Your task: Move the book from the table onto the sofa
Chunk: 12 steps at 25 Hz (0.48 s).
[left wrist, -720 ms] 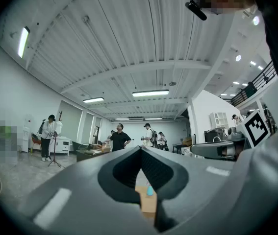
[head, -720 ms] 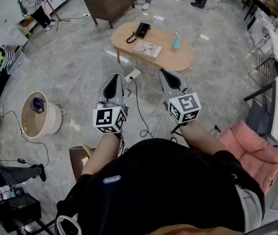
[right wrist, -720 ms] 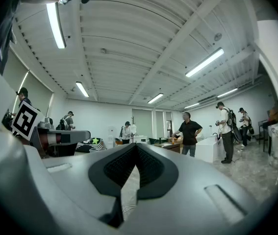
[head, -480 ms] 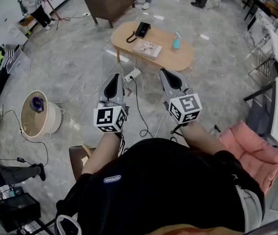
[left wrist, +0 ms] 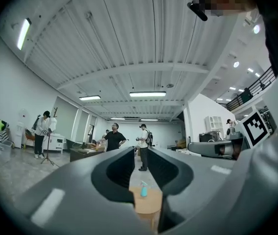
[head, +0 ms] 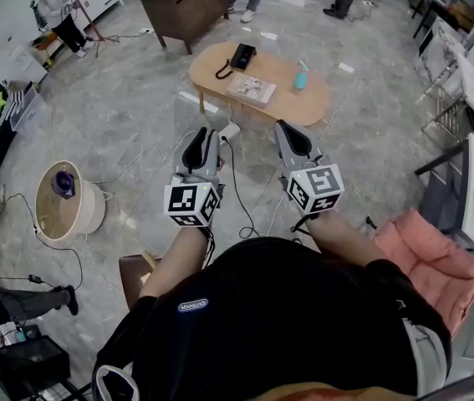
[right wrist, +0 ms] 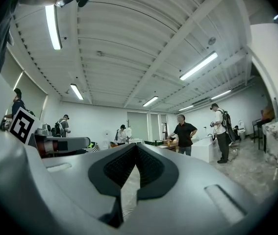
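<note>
— Where is the book [head: 251, 88] lying?
— It is lying on the oval wooden table [head: 308, 107], between a black telephone [head: 241, 55] and a teal spray bottle [head: 300, 75], well apart from both grippers.
— And the grippers?
— The left gripper [head: 206, 134] is holding its jaws slightly apart, nothing between them. The right gripper [head: 285, 128] is pressing its jaws together, empty.
— The room?
— Cables [head: 237, 190] are trailing across the grey stone floor [head: 119, 107], and a pink cushioned seat [head: 429, 253] is sitting at the right.

Smooth pale wood on the table [head: 282, 103], paper cover on the book [head: 251, 88], glossy stone-look floor [head: 119, 115], soft pink cloth on the cushion [head: 427, 253].
</note>
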Motion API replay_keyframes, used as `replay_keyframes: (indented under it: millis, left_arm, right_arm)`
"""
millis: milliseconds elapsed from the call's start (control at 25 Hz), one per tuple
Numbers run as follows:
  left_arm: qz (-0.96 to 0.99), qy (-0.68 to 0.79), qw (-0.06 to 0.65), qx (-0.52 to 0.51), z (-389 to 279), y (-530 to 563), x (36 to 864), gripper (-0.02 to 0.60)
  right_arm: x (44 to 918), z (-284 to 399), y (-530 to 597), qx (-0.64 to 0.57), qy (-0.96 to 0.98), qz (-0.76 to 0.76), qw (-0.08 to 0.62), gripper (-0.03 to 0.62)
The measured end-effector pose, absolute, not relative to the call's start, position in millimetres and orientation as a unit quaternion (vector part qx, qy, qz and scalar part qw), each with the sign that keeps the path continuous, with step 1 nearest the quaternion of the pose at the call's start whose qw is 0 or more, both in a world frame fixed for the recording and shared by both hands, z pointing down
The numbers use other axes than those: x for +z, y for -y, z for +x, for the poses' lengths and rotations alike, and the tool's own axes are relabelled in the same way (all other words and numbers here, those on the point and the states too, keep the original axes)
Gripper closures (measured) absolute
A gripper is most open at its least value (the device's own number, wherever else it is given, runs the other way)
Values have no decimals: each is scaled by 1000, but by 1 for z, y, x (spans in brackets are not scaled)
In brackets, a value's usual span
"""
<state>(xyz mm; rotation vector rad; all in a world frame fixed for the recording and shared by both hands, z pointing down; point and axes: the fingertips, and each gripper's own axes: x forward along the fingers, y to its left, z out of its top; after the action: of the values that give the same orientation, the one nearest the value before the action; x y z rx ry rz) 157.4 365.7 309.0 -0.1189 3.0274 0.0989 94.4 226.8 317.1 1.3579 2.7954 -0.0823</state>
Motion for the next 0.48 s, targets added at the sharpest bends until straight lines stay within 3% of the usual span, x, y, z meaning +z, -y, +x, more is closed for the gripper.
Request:
replay_keyframes:
  millis: [120, 200, 480]
  left_arm:
    - [-44, -997, 60, 31, 157, -361, 310, 450]
    - [-46, -996, 64, 31, 158, -358, 311, 419]
    - [-48, -996, 72, 31, 153, -376, 312, 329]
  right_arm:
    - [317, 97, -225, -38, -900, 435, 19, 561]
    - [318, 100, -222, -50, -898, 436, 20, 375]
    - [318, 95, -236, -54, -905, 421, 23, 246]
